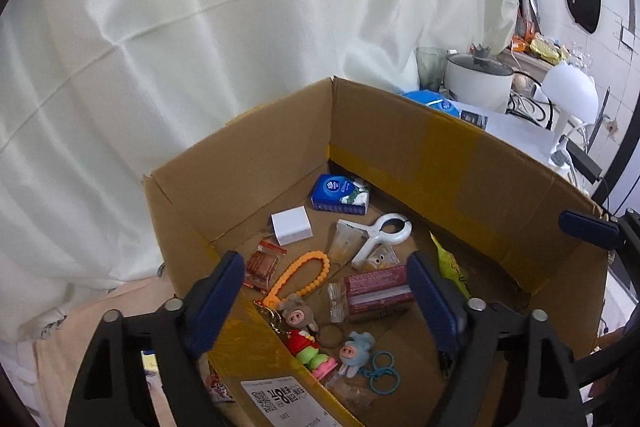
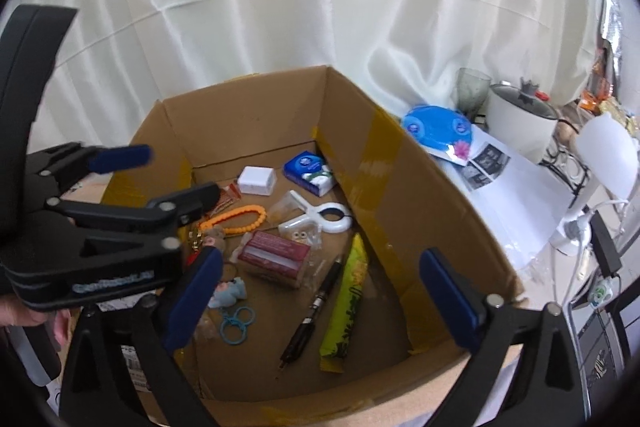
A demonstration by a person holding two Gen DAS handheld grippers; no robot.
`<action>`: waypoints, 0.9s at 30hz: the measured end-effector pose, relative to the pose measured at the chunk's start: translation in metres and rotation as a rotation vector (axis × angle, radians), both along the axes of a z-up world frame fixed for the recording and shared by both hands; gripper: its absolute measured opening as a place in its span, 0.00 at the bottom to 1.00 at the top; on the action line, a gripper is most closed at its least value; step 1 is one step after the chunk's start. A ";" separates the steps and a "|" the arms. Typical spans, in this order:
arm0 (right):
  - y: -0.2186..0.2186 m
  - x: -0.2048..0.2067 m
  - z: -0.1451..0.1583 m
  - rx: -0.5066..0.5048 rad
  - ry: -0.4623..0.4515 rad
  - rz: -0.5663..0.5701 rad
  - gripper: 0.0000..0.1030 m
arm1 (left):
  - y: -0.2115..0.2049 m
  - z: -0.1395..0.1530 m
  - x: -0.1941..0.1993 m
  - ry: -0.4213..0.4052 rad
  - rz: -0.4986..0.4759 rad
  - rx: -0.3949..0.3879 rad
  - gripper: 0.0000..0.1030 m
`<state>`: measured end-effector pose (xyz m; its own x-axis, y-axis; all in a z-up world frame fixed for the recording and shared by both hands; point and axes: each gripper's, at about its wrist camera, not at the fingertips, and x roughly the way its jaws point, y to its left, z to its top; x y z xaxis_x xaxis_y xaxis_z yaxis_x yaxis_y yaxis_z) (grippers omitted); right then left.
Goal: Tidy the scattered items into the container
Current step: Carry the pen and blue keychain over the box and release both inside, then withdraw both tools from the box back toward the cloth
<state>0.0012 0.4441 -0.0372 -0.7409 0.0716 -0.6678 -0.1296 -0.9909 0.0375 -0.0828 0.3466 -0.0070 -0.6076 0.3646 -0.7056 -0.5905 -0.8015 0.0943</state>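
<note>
A cardboard box (image 1: 400, 131) (image 2: 404, 179) holds several small items: a blue tissue pack (image 1: 340, 194) (image 2: 310, 173), a white adapter (image 1: 291, 225) (image 2: 257, 179), a white clip (image 1: 386, 233) (image 2: 320, 219), an orange bead loop (image 1: 300, 273) (image 2: 236, 221), a red box (image 1: 378, 291) (image 2: 274, 257), pig keychains (image 1: 308, 337), a black pen (image 2: 316, 307) and a yellow-green packet (image 2: 348, 303). My left gripper (image 1: 326, 295) (image 2: 168, 173) is open and empty over the box's left wall. My right gripper (image 2: 324, 299) is open and empty above the box's near side.
A white curtain (image 1: 240, 27) hangs behind. To the right on a white table are a blue lid (image 2: 438, 127), a rice cooker (image 2: 522, 125), a grey glass (image 2: 472, 91) and a white lamp (image 2: 600, 163). A sticker packet (image 1: 218, 387) lies outside the box at left.
</note>
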 end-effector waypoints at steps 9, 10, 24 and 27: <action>-0.002 0.010 0.010 0.009 0.034 -0.013 1.00 | -0.021 0.014 0.006 0.025 0.026 0.005 1.00; -0.004 0.011 0.013 0.013 0.040 -0.010 1.00 | -0.025 0.015 0.007 0.027 0.033 0.004 1.00; -0.098 0.029 0.048 0.006 0.205 0.184 1.00 | -0.190 0.011 0.036 0.052 0.244 0.033 1.00; -0.129 0.024 0.046 0.006 0.188 0.235 1.00 | -0.238 0.001 0.042 0.058 0.329 0.030 1.00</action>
<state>0.0253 0.3148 0.0090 -0.8483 -0.1130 -0.5174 0.1121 -0.9931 0.0330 -0.0406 0.1088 -0.0061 -0.7348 0.1624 -0.6585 -0.2943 -0.9511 0.0938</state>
